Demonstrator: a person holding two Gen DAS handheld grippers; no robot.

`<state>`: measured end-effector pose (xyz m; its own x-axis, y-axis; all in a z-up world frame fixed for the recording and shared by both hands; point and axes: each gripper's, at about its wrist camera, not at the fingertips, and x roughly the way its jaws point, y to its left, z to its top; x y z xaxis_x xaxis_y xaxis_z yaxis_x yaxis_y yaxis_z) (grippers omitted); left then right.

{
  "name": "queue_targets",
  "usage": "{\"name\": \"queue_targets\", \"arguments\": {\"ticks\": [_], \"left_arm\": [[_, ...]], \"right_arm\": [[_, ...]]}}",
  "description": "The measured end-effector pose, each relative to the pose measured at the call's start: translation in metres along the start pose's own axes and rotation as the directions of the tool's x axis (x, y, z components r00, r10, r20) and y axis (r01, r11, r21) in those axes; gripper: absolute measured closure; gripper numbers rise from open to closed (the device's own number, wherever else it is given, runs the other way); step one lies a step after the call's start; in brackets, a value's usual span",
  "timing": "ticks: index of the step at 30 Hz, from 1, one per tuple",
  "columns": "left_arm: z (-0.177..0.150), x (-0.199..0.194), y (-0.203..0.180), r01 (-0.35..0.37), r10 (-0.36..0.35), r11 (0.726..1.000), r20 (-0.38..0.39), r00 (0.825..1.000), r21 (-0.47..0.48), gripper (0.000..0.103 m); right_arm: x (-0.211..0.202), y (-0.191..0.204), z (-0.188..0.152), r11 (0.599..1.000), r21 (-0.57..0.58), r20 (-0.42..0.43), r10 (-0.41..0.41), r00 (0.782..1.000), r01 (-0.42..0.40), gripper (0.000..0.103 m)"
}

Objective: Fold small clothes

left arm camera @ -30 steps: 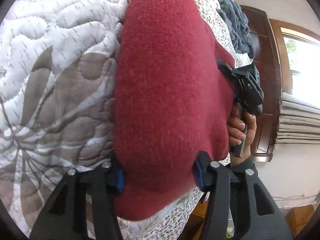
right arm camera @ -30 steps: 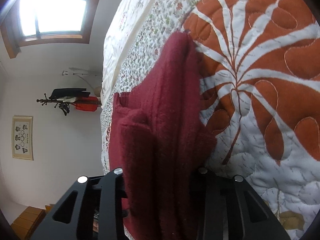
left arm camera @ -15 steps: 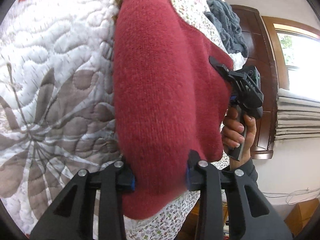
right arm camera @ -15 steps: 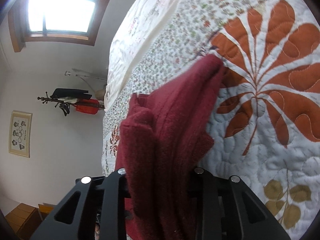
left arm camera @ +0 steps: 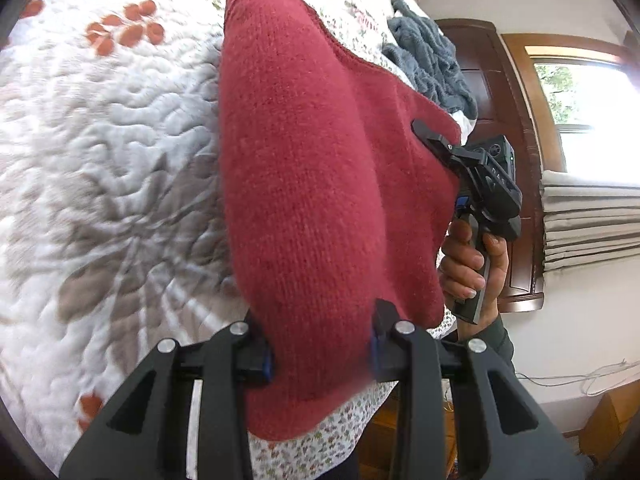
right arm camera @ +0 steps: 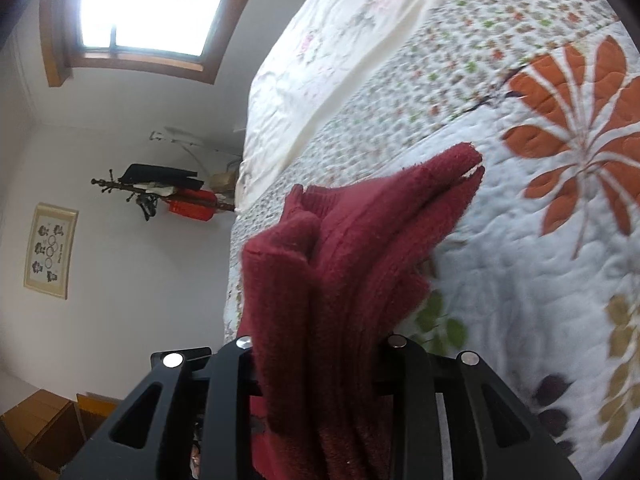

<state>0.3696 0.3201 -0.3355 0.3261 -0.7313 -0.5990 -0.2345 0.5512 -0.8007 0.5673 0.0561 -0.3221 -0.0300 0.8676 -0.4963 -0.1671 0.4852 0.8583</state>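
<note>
The red knit garment (left arm camera: 312, 184) hangs between the two tools, its near edge pinched in the left hand-held gripper (left arm camera: 320, 354), whose fingers are pressed onto the bunched wool, while the right hand-held gripper (right arm camera: 316, 364) is clamped on a thick stack of folded layers at the opposite edge. In the left wrist view that right tool shows at the garment's far side, held by a hand (left arm camera: 474, 264) with a dark sleeve. The garment's far tip (right arm camera: 460, 160) appears to trail down to the quilt (left arm camera: 100, 168) on the bed, though contact cannot be confirmed.

Compared with a second ago, the garment is raised further off the quilt: in the right wrist view the red cloth used to fill the middle and lie close along the orange leaf print, and now more quilt, the floral border and a cream sheet (right arm camera: 320, 52) show around it. In the left wrist view the orange leaf spots (left arm camera: 128, 36) have come into sight, and more of the grey blanket (left arm camera: 432, 60) at the bed's far side shows. Both grips look unchanged, with the same doubled layers in the right tool.

My reading is that one fold is made and the piece is being carried, doubled, toward a lay-down or second fold. The loose tip could drag and open the fold.
</note>
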Motion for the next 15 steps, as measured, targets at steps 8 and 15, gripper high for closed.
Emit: {"name": "queue_targets", "arguments": {"ticks": [8, 15], "left_arm": [[-0.043, -0.063, 0.006, -0.003, 0.003, 1.000, 0.058, 0.998, -0.004, 0.072], [-0.100, -0.104, 0.034, -0.009, 0.013, 0.999, 0.099, 0.995, -0.046, 0.072]], "right_arm": [[0.028, 0.050, -0.033, 0.998, -0.025, -0.033, 0.050, 0.998, -0.051, 0.076], [0.069, 0.072, -0.082, 0.997, -0.032, -0.102, 0.064, 0.993, -0.068, 0.076]]}}
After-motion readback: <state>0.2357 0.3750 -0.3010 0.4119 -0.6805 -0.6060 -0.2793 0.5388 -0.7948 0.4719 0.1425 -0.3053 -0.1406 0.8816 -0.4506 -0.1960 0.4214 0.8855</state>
